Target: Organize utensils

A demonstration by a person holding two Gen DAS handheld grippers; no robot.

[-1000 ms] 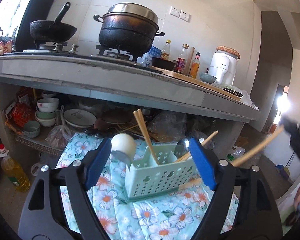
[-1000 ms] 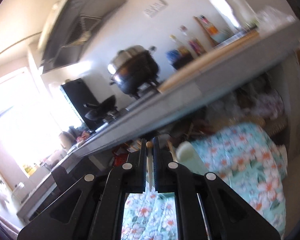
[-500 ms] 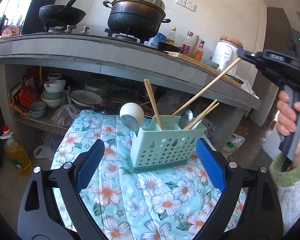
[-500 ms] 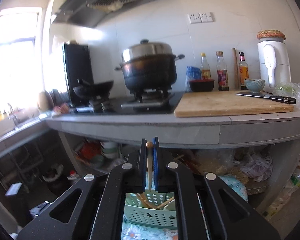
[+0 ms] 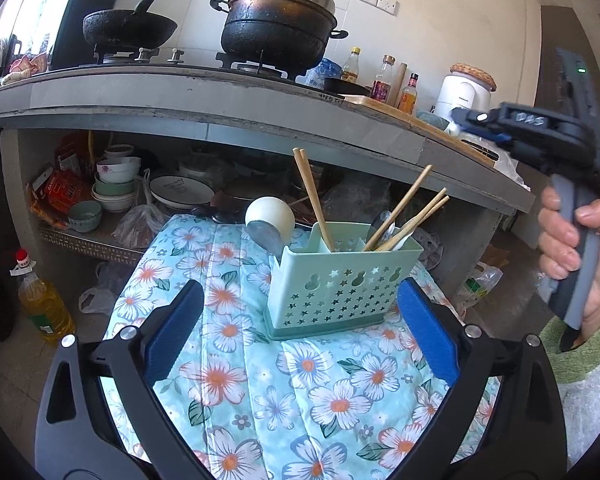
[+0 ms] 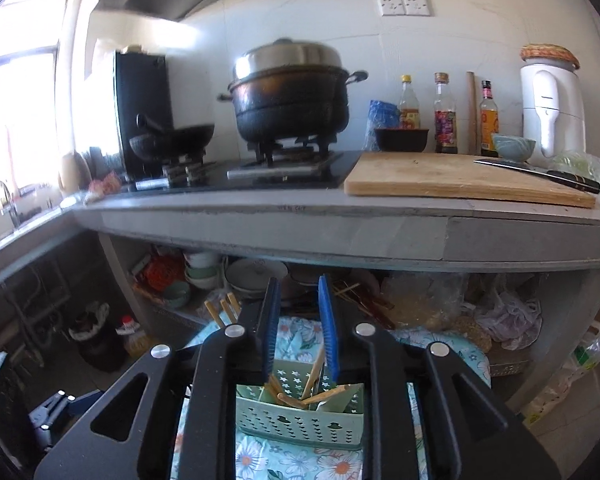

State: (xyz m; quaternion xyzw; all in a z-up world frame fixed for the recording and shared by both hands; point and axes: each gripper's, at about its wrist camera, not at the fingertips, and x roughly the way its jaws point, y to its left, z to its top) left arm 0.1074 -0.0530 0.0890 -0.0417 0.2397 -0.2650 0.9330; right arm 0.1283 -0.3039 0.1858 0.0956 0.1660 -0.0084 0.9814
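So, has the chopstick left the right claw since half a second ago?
Yes. The right claw is empty; the chopstick now leans in the green holder.

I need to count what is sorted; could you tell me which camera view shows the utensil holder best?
The left wrist view: the green utensil holder stands whole on the floral cloth, chopsticks visible. The right wrist view shows only a strip of it between the gripper's arms.

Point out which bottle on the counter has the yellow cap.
The leftmost bottle, beside the blue bag. It alone has a yellow cap; the middle bottle has a brownish cap, and the right bottle a dark one.
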